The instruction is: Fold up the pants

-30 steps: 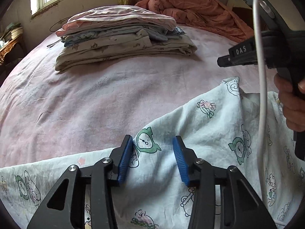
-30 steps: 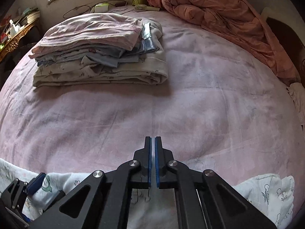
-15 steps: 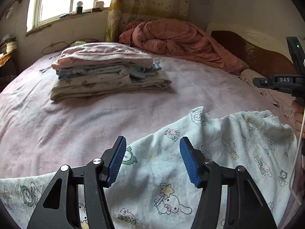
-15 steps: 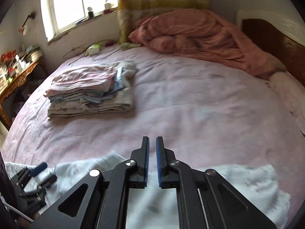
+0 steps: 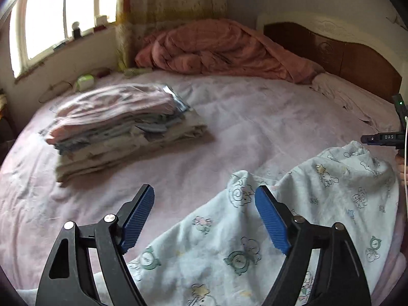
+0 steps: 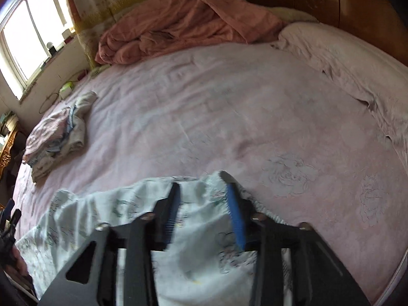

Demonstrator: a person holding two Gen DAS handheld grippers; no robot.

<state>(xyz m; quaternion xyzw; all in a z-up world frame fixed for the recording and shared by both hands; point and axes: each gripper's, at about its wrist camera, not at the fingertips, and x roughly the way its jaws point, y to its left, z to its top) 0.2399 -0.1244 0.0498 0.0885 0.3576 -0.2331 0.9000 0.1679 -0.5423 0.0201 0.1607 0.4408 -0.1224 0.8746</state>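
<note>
White pants printed with cartoon animals [image 5: 293,219] lie crumpled along the near side of a pink bed. My left gripper [image 5: 204,216] hangs above their edge, its jaws opening wide with nothing pressed between the blue pads. In the right wrist view the same pants [image 6: 132,219] spread under my right gripper [image 6: 204,211], whose jaws are opening; the cloth lies below and between the fingers, but the pads do not press on it. At the right edge of the left wrist view, the right gripper's black body [image 5: 387,137] and a hand show.
A stack of folded clothes [image 5: 119,127] sits on the far left of the bed [image 5: 255,127]. A rumpled salmon duvet [image 5: 224,48] lies by the headboard [image 5: 357,58]. A window [image 5: 51,20] and sill are at the back left. A pillow [image 6: 344,58] is at the right.
Both grippers opened; the right one was shut a second ago. The right hand swept right along the bed, and the left hand rose, so more of the room shows.
</note>
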